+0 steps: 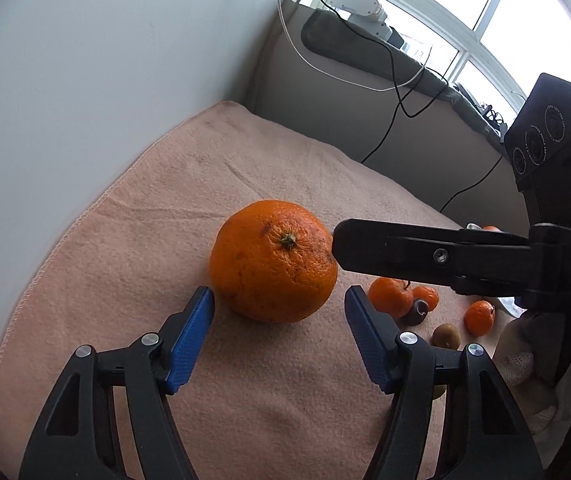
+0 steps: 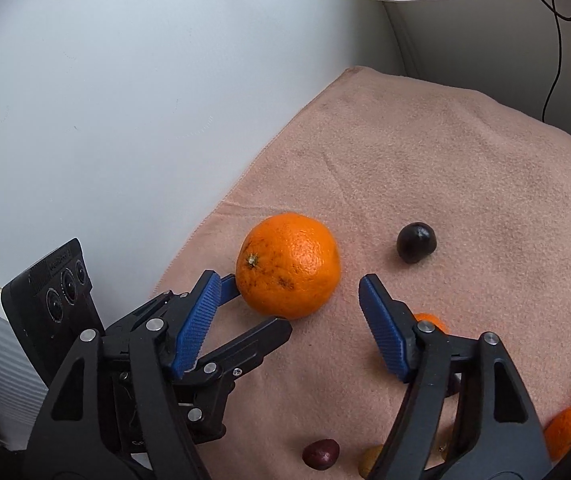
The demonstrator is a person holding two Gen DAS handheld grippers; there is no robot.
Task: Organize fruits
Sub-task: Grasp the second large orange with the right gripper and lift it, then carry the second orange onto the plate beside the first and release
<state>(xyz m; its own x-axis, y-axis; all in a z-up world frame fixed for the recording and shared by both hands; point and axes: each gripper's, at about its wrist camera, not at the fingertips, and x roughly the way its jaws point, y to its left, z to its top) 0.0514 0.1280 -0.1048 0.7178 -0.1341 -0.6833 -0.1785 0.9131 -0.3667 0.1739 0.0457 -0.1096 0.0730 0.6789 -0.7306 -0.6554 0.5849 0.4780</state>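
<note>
I see the big orange point(image 1: 273, 261) sitting on the pink towel point(image 1: 125, 280), stem up (tipped toward 11 o'clock in the right wrist view). My left claw point(image 1: 279, 300) and right claw point(image 2: 289, 284) both gape around it, gripping nothing.

A large orange point(image 1: 273, 260), its skin pebbled and flecked with brown, sits stem-up on a peach-pink towel point(image 1: 125, 280) near the towel's edge. To its right lies a cluster of smaller fruit: a mandarin point(image 1: 389, 296) with a second, smaller one point(image 1: 426, 295) touching it, a dark plum point(image 1: 415, 312) just in front of them, a brownish kiwi point(image 1: 445, 335) nearby, and another mandarin point(image 1: 479, 317) a little apart.
</note>
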